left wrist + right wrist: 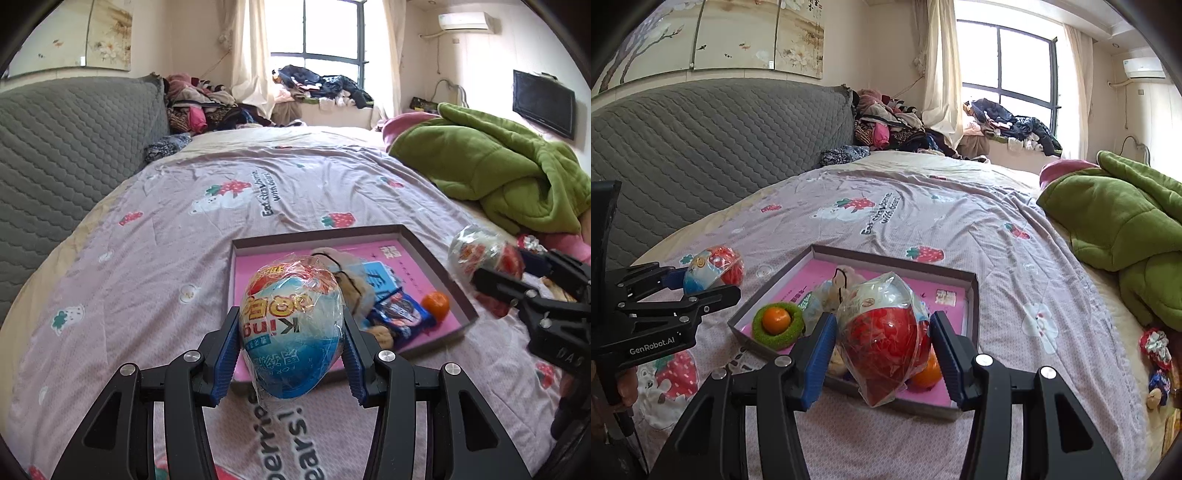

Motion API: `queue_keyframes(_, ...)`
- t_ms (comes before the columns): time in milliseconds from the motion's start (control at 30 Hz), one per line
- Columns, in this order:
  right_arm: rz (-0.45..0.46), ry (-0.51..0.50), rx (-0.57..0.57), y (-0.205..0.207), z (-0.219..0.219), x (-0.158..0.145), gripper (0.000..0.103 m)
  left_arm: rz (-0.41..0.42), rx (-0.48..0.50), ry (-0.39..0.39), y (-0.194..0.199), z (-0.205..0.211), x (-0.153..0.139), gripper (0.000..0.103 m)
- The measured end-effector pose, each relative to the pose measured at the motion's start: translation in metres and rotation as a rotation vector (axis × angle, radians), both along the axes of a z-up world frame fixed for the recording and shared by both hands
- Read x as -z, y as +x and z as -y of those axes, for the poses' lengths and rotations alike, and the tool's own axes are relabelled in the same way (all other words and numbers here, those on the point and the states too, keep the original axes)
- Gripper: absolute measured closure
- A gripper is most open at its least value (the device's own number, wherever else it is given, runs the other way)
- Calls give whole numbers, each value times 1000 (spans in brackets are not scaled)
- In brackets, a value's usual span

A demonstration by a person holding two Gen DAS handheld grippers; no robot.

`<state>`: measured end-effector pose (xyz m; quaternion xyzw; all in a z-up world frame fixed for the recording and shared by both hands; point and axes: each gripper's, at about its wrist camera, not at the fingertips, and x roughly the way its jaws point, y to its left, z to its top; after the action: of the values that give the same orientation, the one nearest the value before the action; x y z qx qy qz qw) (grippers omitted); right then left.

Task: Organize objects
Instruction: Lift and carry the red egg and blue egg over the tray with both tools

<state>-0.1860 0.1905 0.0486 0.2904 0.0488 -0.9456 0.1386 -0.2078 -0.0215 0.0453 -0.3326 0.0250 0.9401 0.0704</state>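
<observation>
My left gripper (291, 343) is shut on a blue and white wrapped toy egg (291, 325), held just before the near edge of the pink-lined box lid (436, 254). It also shows in the right wrist view (709, 273). My right gripper (884, 347) is shut on a red and white wrapped toy egg (886, 332), held over the near side of the box lid (973, 295). That egg also shows in the left wrist view (484, 254). In the box lie an orange (436, 304), snack packets (399, 314) and a plush toy (354, 280).
The box rests on a strawberry-print bedsheet (207, 229). A green blanket (498, 166) is heaped at the right. A grey quilted headboard (66, 155) runs along the left. An orange in a green ring (777, 321) sits in the box corner. Small items (1156, 354) lie at the bed's right edge.
</observation>
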Motion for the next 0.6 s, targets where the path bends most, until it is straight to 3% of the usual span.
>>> queue_keyframes(367, -38, 3, 8, -33, 0, 6, 50, 17, -48, -3, -44, 22, 14, 52)
queue_keyframes(600, -32, 11, 5, -48, 7, 21, 50, 22, -20, -2, -64, 16, 28, 52)
